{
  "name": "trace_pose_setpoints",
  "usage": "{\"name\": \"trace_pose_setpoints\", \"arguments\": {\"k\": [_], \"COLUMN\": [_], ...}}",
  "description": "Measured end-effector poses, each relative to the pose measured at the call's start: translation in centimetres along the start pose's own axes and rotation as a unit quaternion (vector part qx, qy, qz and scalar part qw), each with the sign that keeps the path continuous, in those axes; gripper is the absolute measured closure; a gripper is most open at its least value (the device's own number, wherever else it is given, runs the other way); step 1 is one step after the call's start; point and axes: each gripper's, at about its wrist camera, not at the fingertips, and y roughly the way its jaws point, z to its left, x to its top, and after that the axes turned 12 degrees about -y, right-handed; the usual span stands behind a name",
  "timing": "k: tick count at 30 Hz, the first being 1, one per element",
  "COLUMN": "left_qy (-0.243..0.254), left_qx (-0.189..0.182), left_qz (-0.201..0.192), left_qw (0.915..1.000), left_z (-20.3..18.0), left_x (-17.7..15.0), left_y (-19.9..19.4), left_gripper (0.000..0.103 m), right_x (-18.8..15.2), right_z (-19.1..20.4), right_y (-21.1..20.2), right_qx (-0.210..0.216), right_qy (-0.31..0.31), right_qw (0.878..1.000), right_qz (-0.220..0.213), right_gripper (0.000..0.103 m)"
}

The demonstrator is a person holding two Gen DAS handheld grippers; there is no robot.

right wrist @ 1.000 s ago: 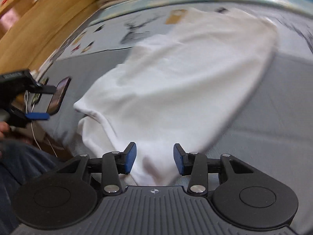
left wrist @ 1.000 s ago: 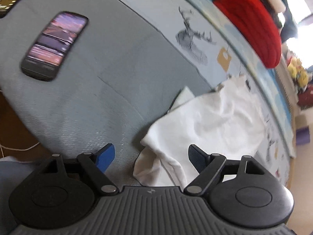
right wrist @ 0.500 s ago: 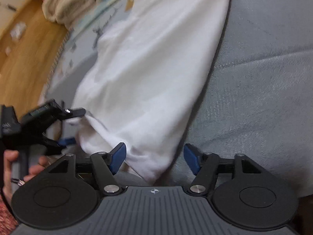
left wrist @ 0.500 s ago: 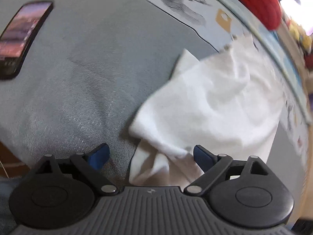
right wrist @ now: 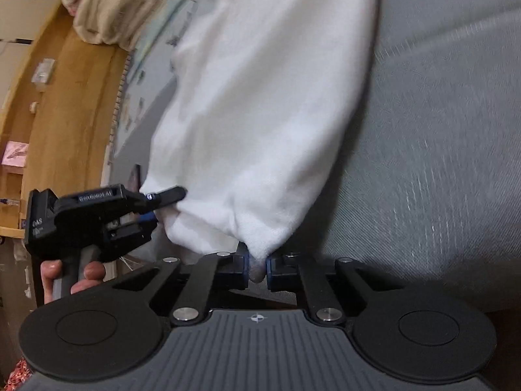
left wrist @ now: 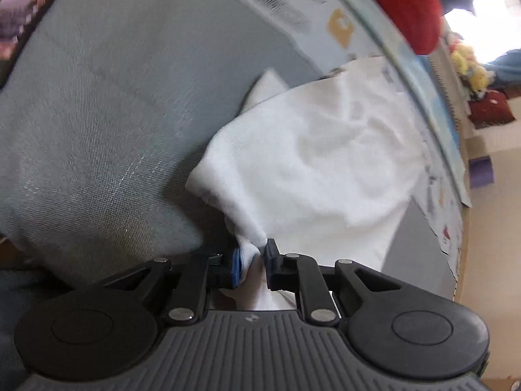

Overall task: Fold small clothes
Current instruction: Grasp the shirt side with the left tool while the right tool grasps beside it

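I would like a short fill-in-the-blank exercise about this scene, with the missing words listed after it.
1. Both grippers are closing on the near edge of a ____ garment.
2. The garment lies on a ____ fabric surface.
3. In the left wrist view, a ____ cushion sits at the top.
4. In the right wrist view, the left gripper pinches the garment's ____ corner.

Missing words: white; grey; red; left

A home bedroom — printed bedsheet (left wrist: 345, 29), red cushion (left wrist: 407, 3), plush toys (left wrist: 469, 65).
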Motion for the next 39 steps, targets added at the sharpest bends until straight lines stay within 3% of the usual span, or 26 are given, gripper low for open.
{"name": "trace_pose_setpoints", "arguments": {"k": [5,9,14,18,24,33,39], "left_qy": [0.018,0.027,0.024,0.039,0.060,0.029,0.065], "left_qx": [-0.009,-0.007,-0.019,-0.024,-0.022,-0.013,-0.047], "left_qz": [-0.012,-0.008,-0.009,-0.024,-0.026,-0.017,-0.035], "left_qw": [0.9997,0.9996,0.9995,0.9986,0.9976,0.9993,0.9962], "left_z": [-0.9,-0.9,-0.2,-2.4,-5.8,-4.7,-10.6], "left_x": [-2.2,-4.2,-6.6,-6.7,-6.1,-5.6,-2.6], "left_y": [-3.4,-5.7,-9.4,-10.8,-9.6,-8.7,-8.2], "left_gripper": [0.090,0.090,0.090,0.090,0.090,0.091,0.091], "right_x": [0.0,-1.3,-3.5,-3.8,-1.2,-1.9,1.7], "right_z": [2.5,3.4,4.9,6.0,4.9,3.6,3.7], "right_y": [-2.6,-4.2,-6.8,-8.3,-9.6,-9.0,-10.1], "right_qx": [-0.001,0.000,0.025,0.044,0.048,0.056,0.065], "right_qy": [-0.047,-0.051,-0.048,-0.065,-0.064,-0.040,-0.045], "right_qw": [0.999,0.999,0.999,0.997,0.996,0.998,0.995], "right_qz": [-0.014,-0.001,0.006,-0.011,-0.043,-0.014,-0.058], "right_gripper": [0.094,0.094,0.094,0.094,0.095,0.094,0.095]}}
